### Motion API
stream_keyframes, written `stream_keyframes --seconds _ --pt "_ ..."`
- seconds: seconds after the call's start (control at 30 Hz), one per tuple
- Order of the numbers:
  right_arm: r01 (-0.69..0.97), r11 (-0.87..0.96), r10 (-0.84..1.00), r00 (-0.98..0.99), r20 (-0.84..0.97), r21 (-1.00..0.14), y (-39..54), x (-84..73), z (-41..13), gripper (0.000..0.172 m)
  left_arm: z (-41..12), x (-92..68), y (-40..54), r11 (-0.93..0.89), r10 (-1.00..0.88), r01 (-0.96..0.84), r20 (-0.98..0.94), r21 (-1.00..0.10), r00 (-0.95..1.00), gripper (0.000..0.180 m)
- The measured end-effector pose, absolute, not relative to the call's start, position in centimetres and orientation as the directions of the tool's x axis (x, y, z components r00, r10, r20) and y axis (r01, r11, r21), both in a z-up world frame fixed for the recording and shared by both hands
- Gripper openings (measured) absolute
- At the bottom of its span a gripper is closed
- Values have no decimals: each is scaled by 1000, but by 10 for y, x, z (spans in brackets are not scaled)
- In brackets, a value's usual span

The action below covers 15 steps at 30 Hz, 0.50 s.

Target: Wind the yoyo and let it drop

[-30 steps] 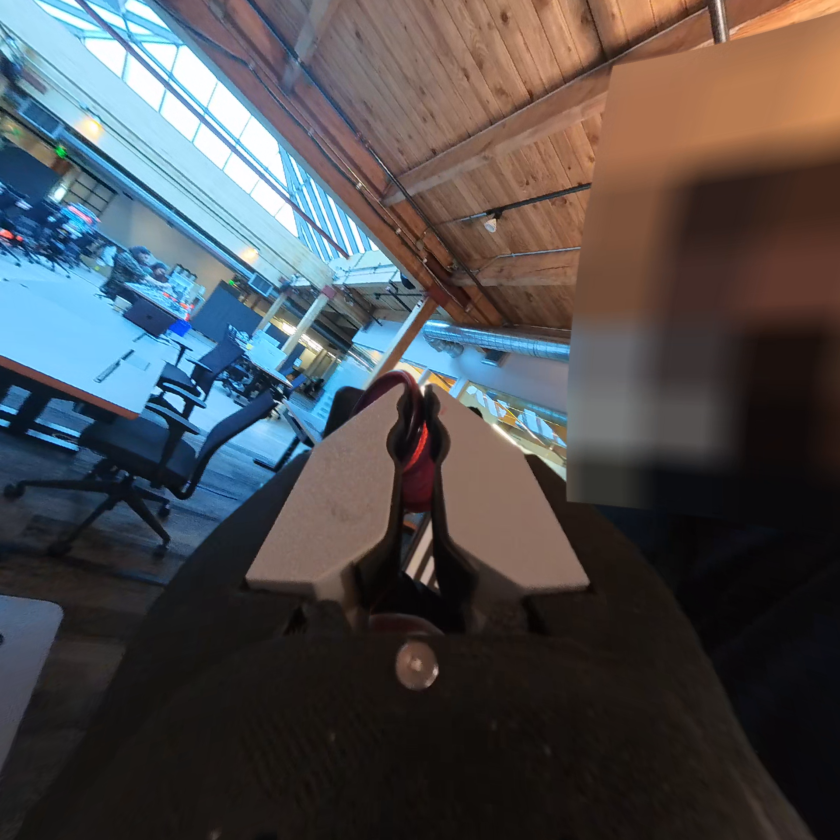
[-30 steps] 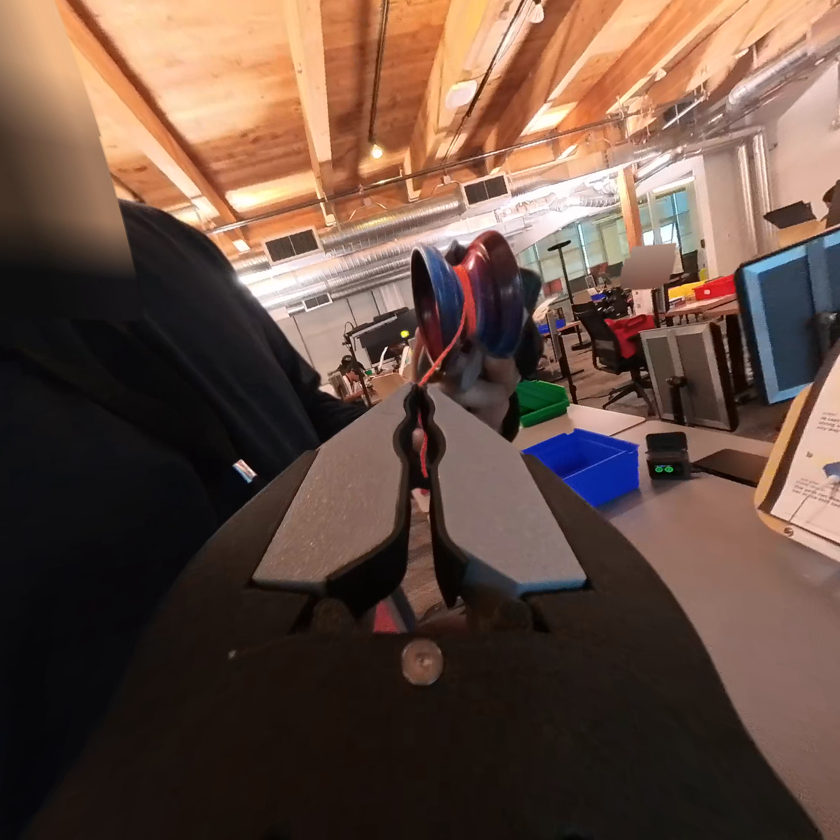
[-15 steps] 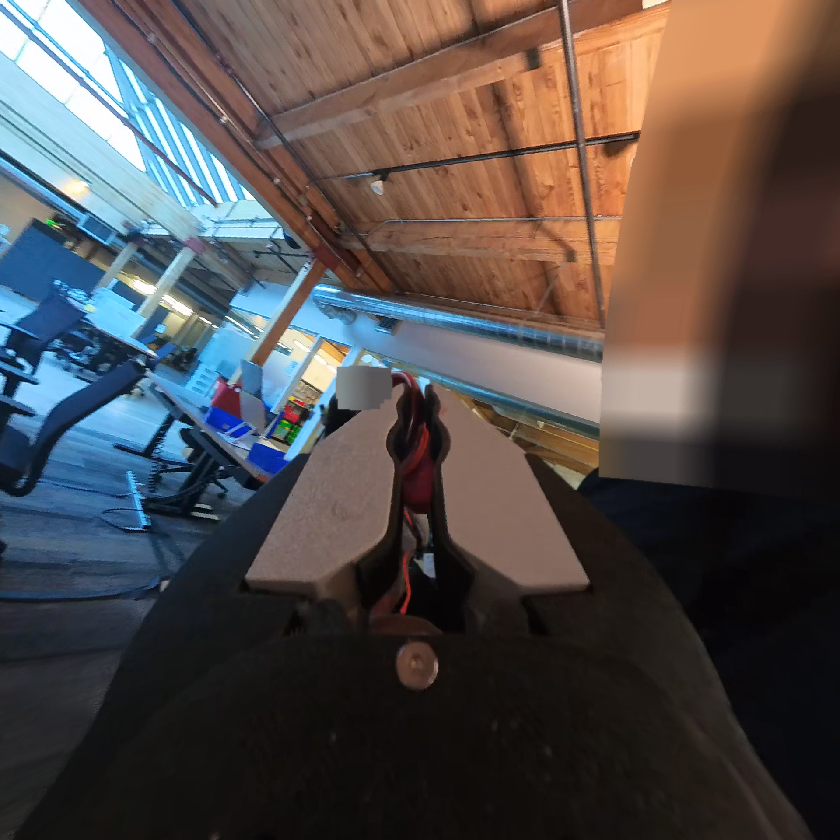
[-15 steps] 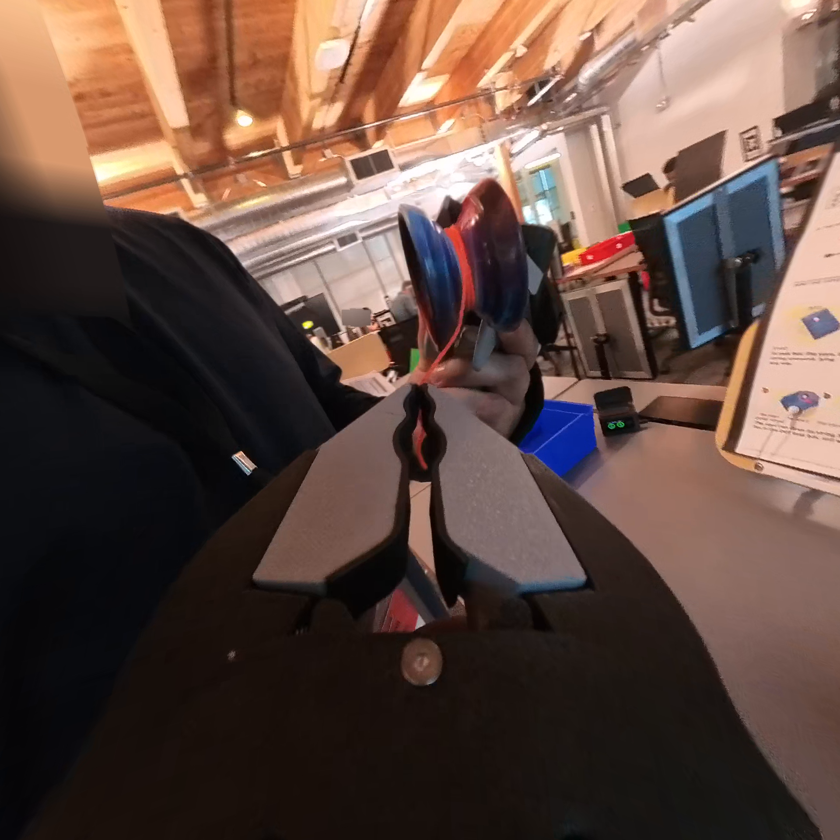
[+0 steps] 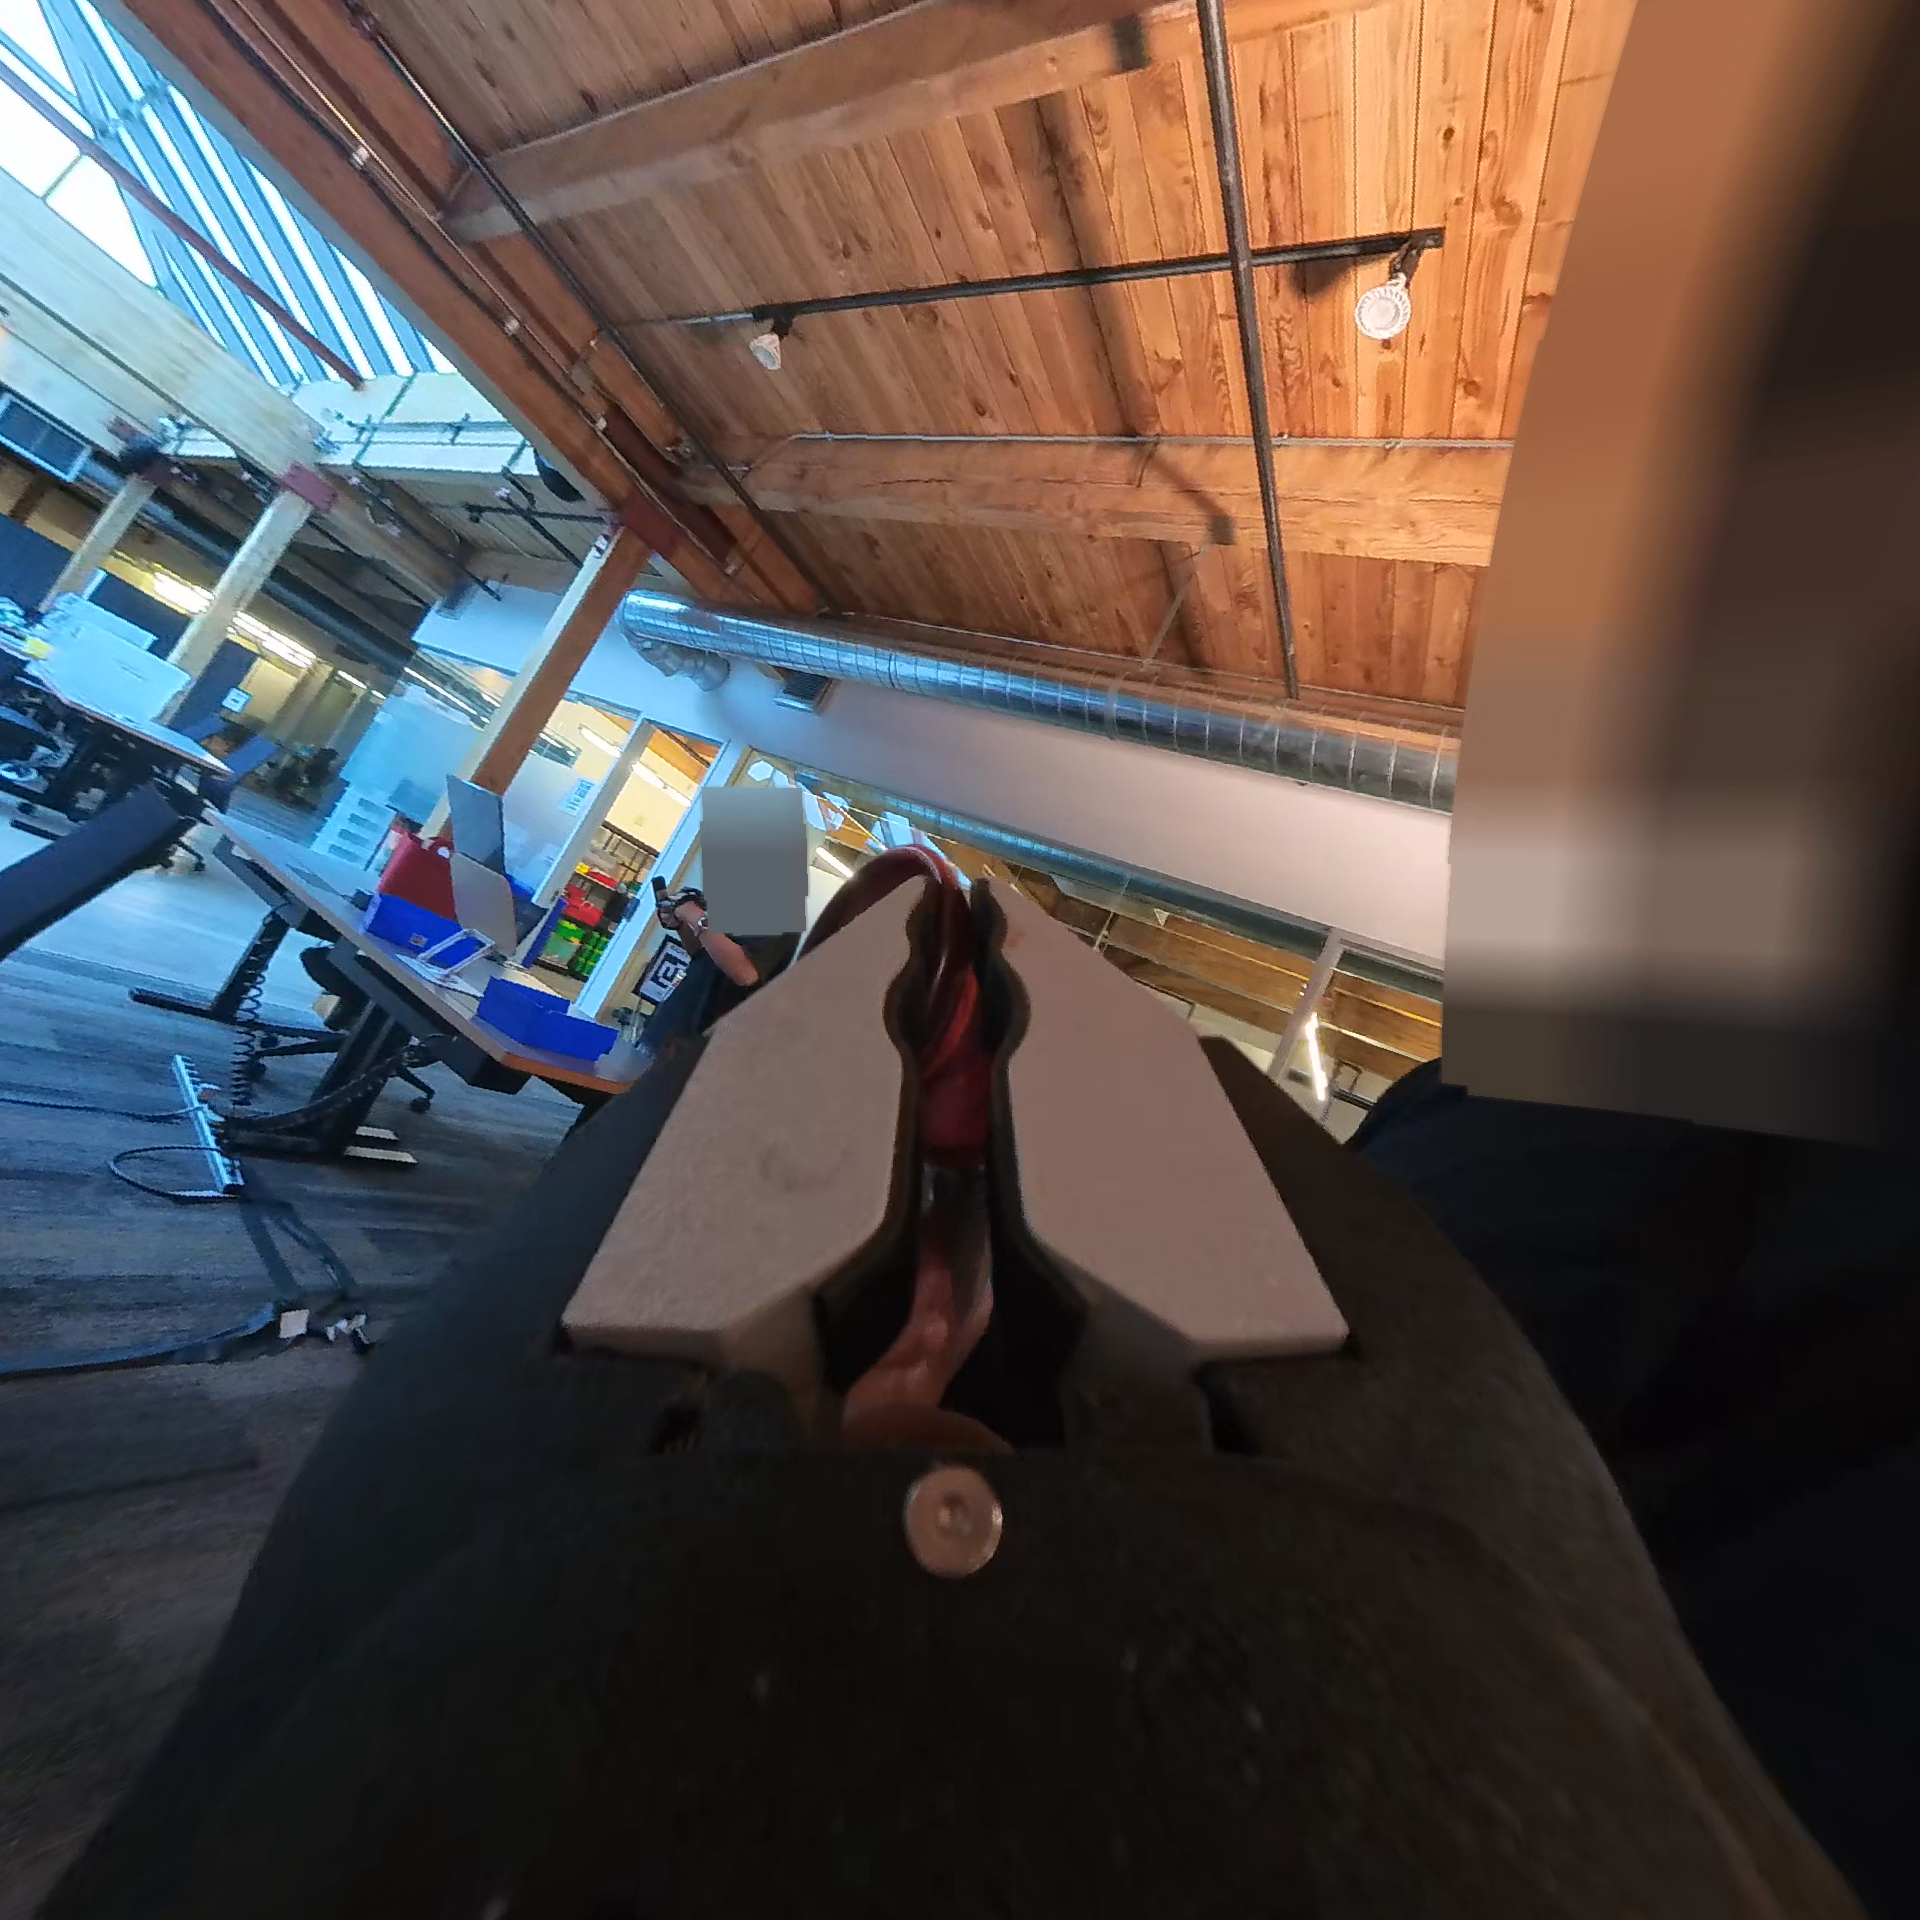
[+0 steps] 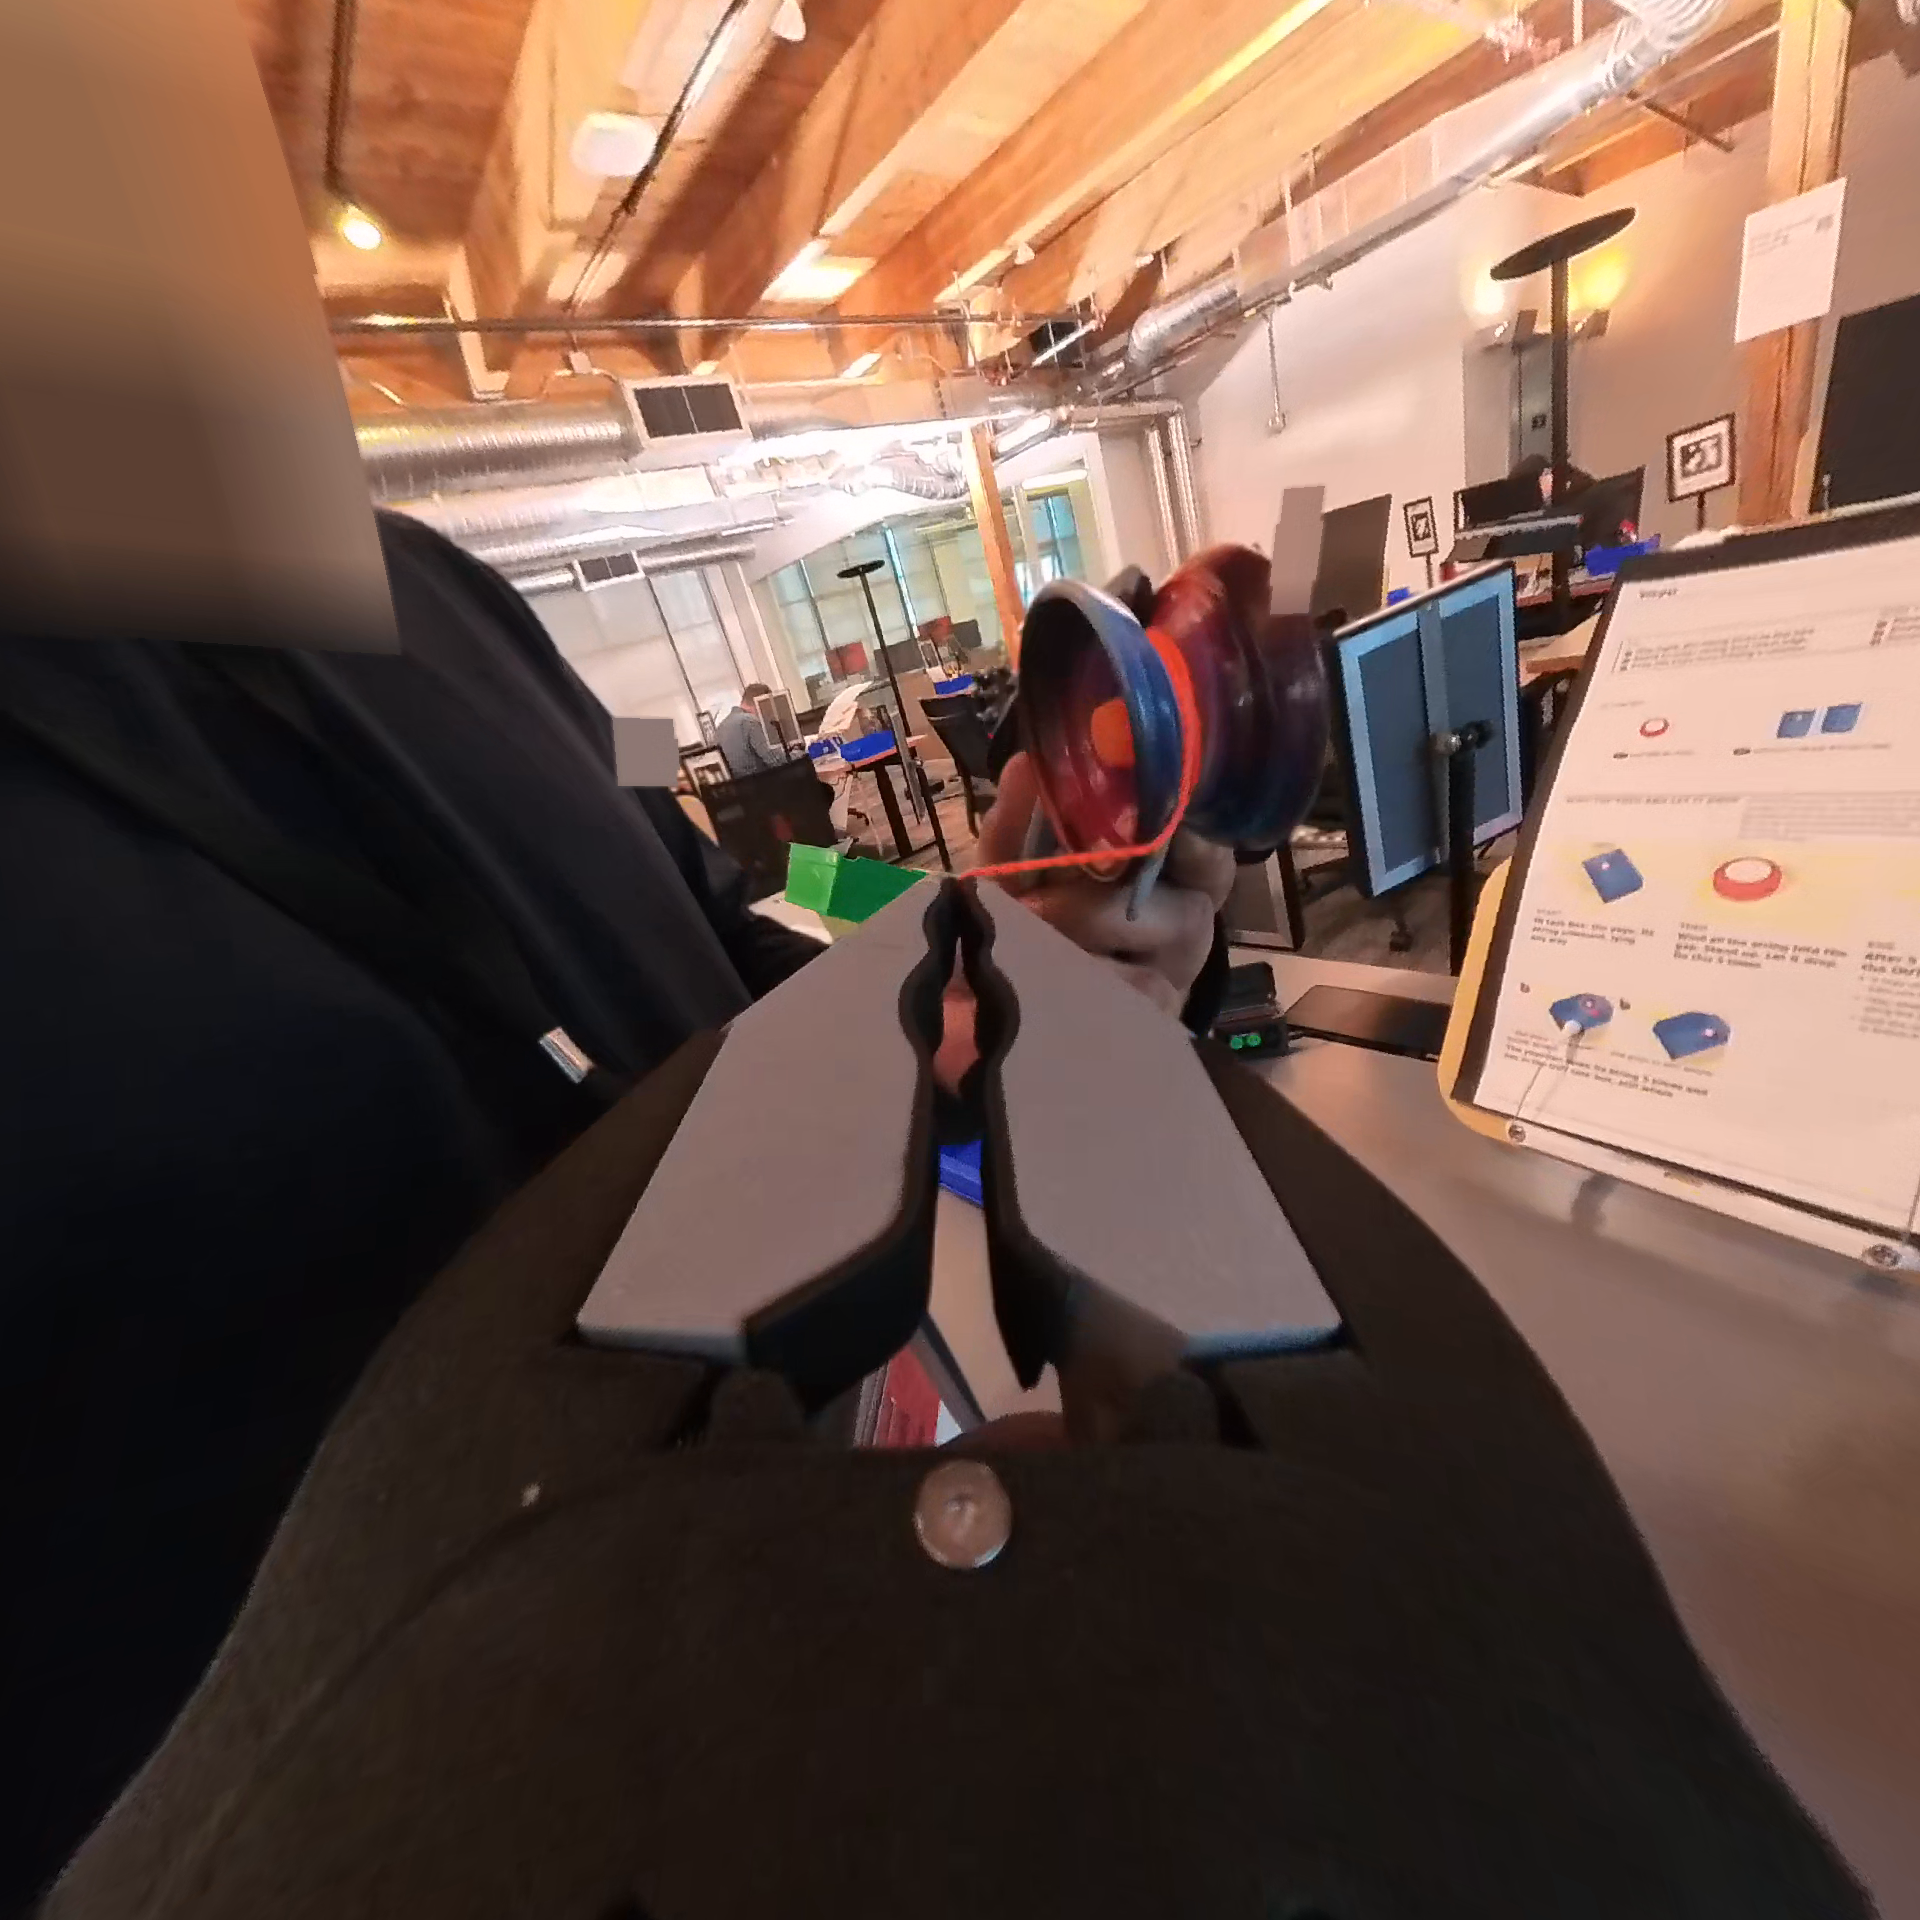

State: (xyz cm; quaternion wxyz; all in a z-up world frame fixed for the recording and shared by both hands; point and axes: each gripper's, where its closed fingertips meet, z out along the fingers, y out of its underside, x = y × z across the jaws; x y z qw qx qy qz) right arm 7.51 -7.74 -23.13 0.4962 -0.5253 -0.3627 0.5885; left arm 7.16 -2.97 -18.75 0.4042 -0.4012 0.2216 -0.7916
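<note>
The yoyo (image 6: pixel 1169 717), blue and dark red, is held up in the air above the grey table (image 6: pixel 1558 1299), clamped edge-on in the left gripper (image 5: pixel 951 914), whose fingers are closed on one of its rims. Orange string (image 6: pixel 1049 860) fills the yoyo's groove and runs from its lower edge down-left to the right gripper (image 6: pixel 958 896), whose fingertips are pinched shut on the string with nothing else between them.

The winding looks close to done, so the risks lie in the last turns and the release. The free run of string leaves the yoyo at a slant. If the right gripper circles off-line from the groove, a loop could ride over the blue rim and jam or fall off. The left gripper bites only a thin rim, so a hard tug on the string could twist the yoyo in that grip or pull it free early. If the pinch on the string slackens, the wraps nearest the yoyo's edge could loosen. The instruction board (image 6: pixel 1704 935) stands just right of the yoyo, so a careless drop could strike it or the table.
</note>
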Motion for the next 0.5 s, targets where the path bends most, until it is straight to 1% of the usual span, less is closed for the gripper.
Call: stream_keyframes --seconds 0.1,0.27,0.5 --pt "-205 -227 971 32 -239 -952 -79 84 -224 0 -183 76 -29 -576 -817 475 453 -666 -357 3" --pt "-201 -207 975 40 -219 -958 -80 103 -224 0 -180 92 -33 -541 -840 468 426 -699 -336 3" --pt "-229 -198 972 77 -220 -953 -82 132 -225 0 -183 109 -34 -584 -810 436 453 -685 -373 2"
